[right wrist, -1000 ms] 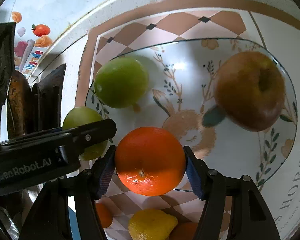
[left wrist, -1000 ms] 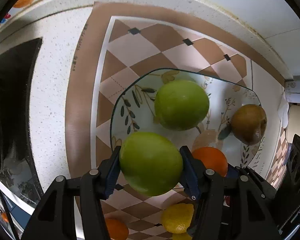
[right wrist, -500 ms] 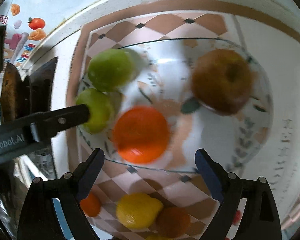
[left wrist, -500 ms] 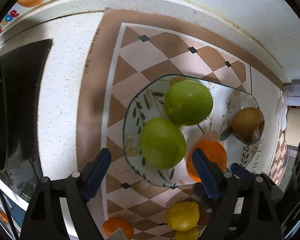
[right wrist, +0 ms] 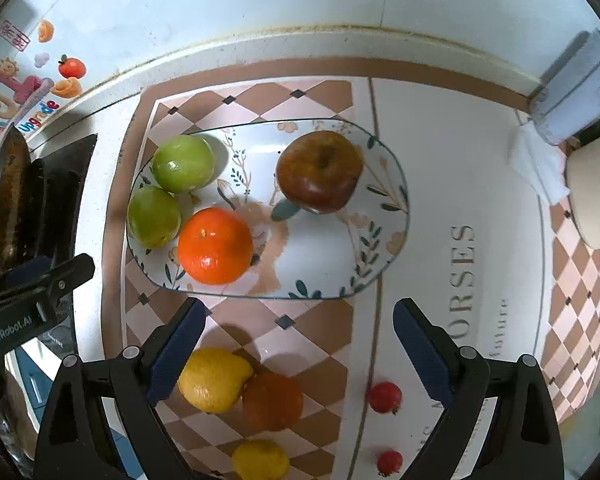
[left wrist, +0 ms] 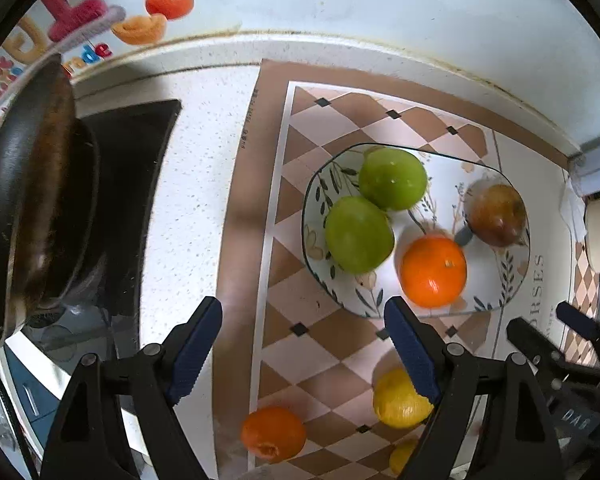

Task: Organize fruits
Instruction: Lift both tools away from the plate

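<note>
Overhead, left gripper (left wrist: pixel 302 346) "GenRobot.AI" and right gripper (right wrist: pixel 298 338) spread empty, mat (right wrist: pixel 464 268) reading "ORSES"

A speckled white desk (left wrist: pixel 196 184) is covered by a checkered mat (right wrist: pixel 312 332); on the mat are set a patterned plate (right wrist: pixel 380 236), a lemon (right wrist: pixel 214 380), an orange (right wrist: pixel 274 400), a second lemon (right wrist: pixel 260 460) and two small red fruits (right wrist: pixel 385 397); a black stove (left wrist: pixel 136 184) is seen at the desk's left.
</note>
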{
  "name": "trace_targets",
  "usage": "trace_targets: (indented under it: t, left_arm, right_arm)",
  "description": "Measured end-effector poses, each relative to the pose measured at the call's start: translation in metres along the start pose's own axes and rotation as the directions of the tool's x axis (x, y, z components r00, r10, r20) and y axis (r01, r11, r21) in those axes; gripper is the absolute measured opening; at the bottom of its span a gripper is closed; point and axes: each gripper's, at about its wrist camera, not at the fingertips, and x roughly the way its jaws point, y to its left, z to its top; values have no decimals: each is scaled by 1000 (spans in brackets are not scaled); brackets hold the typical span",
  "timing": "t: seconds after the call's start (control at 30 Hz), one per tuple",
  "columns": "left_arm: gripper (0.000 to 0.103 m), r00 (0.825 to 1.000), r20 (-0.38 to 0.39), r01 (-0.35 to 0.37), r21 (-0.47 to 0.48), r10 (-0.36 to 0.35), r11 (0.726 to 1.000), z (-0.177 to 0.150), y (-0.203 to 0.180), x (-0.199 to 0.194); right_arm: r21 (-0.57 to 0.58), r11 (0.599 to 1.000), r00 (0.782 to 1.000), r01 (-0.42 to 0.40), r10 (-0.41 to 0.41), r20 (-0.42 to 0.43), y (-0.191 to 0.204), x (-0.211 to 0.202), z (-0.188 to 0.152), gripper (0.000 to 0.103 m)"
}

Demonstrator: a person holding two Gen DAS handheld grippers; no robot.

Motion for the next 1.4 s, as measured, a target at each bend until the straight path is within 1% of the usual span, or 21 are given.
trace_targets:
  t: [0.1, 0.33, 0.47, 0.7, 0.9, 1.0, 1.13, 1.23, 1.4]
  left_arm:
    - [83, 999, 38, -23, 15, 23, 1000, -9, -5, -13]
    - [83, 995, 97, -20, 25, 17, 999, -33, -11, -42]
    - [83, 989, 144, -37, 45, 30, 998, -48, -18, -61]
    - [83, 976, 217, -12, 56, 0, 998, -71, -24, -102]
    - [83, 961, 275, 18, 62, -35, 998, -87, -30, -138]
    - [83, 954, 295, 31, 63, -49, 998, -95, -31, -152]
    - [83, 948, 312, 48, 65, -66, 997, -106, -31, -166]
    - [83, 943, 328, 43, 63, -62, 997, -113, -31, -174]
    - [83, 945, 321, 59, 40, -69, 997, -119, -24, -173]
  right_arm:
    - [-6, 1000, 999, 16, -15, 31, 1, -15, -10, 97]
    - [-9, 1000, 994, 23, -22, 103, -1, -49, -27, 97]
    - [-20, 999, 989, 26, -23, 147, 0, -73, -42, 97]
    - [-32, 999, 974, 25, -17, 226, 0, -117, -68, 97]
    - [-34, 999, 957, -7, 16, 290, 0, -155, -90, 97]
    - [-36, 999, 951, -22, 32, 308, 1, -169, -100, 97]
    - [-35, 999, 943, -22, 32, 330, 2, -184, -112, 97]
    - [-33, 999, 941, -41, 49, 336, 3, -189, -119, 97]
    - [-24, 996, 946, -82, 86, 312, 1, -183, -122, 97]
